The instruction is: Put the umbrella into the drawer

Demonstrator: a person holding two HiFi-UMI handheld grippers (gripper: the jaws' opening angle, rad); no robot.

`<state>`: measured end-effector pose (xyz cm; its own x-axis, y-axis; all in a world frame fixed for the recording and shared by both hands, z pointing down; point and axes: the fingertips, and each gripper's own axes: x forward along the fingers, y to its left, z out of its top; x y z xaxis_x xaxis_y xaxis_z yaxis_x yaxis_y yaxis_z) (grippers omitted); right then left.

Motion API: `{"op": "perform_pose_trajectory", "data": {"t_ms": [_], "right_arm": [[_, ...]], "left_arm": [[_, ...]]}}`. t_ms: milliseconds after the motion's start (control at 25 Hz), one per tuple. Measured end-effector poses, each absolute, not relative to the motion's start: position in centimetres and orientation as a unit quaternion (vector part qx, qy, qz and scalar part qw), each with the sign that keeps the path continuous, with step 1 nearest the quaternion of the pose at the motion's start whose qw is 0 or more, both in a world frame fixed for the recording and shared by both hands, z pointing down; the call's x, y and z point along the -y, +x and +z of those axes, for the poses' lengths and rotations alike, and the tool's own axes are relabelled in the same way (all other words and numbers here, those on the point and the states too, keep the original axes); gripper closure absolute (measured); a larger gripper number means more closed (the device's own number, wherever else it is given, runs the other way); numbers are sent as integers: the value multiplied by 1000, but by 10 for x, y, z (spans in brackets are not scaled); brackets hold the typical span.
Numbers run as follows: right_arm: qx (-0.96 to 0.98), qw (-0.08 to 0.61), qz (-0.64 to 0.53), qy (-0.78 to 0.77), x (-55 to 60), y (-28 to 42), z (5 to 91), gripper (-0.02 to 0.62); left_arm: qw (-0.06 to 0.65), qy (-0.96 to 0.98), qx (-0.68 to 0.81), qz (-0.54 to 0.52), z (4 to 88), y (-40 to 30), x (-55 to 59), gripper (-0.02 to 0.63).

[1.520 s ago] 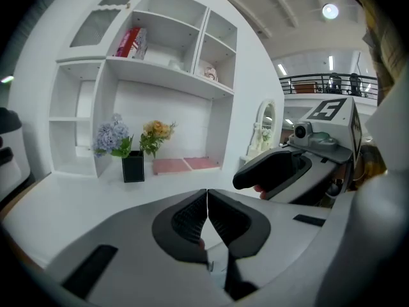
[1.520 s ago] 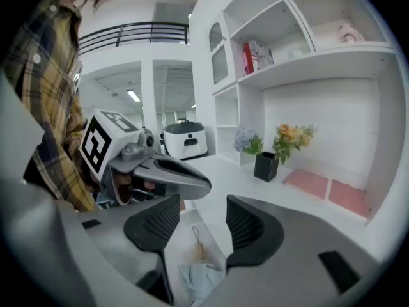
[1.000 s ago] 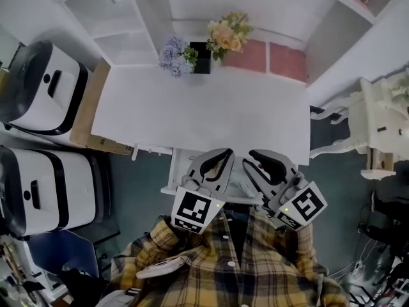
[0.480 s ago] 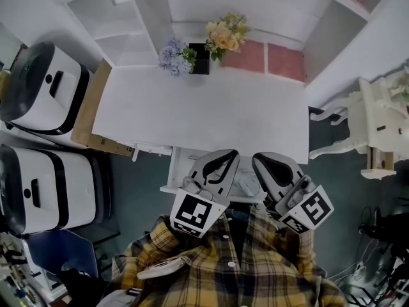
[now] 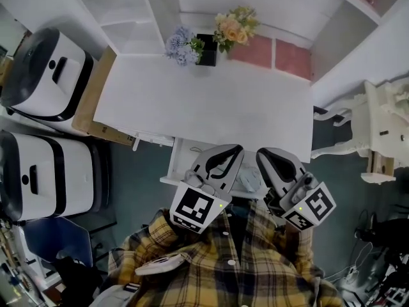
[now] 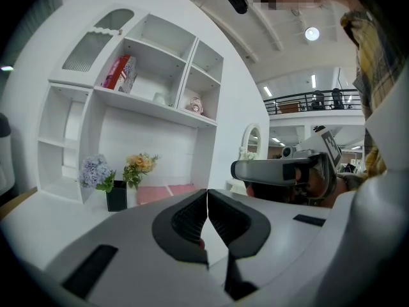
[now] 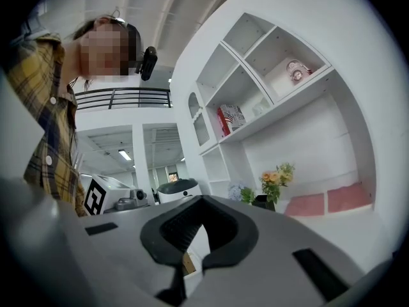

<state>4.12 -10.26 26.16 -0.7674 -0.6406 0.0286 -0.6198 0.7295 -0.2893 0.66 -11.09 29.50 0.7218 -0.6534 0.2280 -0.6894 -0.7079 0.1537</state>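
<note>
The left gripper (image 5: 238, 149) has its jaws pressed together with nothing between them, as its own view (image 6: 207, 191) shows. It hangs over the open drawer (image 5: 175, 163), tips aimed toward the desk (image 5: 204, 104) ahead.

Just right of its tips, low in the drawer, lies a pale grey bundle (image 5: 248, 181). I take it for the umbrella, though both tools cover most of it, so I cannot tell whether it lies flat.

Right of that, the right gripper (image 5: 262, 153) also has its jaws together on nothing (image 7: 199, 199), and it sits close beside the left one over the same drawer.

The umbrella looks to be in and the drawer not yet shut. The main risk is an end of the umbrella riding over the rim, unseen under the tools, so that it jams against the desk edge when the drawer goes in. With both pairs of jaws closed, a push with smooth tips could also slide off the drawer front. A one-sided push could skew the drawer in its runners.
</note>
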Motion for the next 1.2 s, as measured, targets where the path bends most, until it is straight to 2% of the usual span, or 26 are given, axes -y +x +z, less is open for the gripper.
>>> {"op": "perform_pose_trajectory", "data": {"t_ms": [880,1200], "right_arm": [[-931,18,-152,-332,111,30,271,578],[-932,15,-155,-326,107,32,270,578]], "left_arm": [[126,920,365,69,298,-2,114,584],[130,933,322,96,304,2,107,584]]}}
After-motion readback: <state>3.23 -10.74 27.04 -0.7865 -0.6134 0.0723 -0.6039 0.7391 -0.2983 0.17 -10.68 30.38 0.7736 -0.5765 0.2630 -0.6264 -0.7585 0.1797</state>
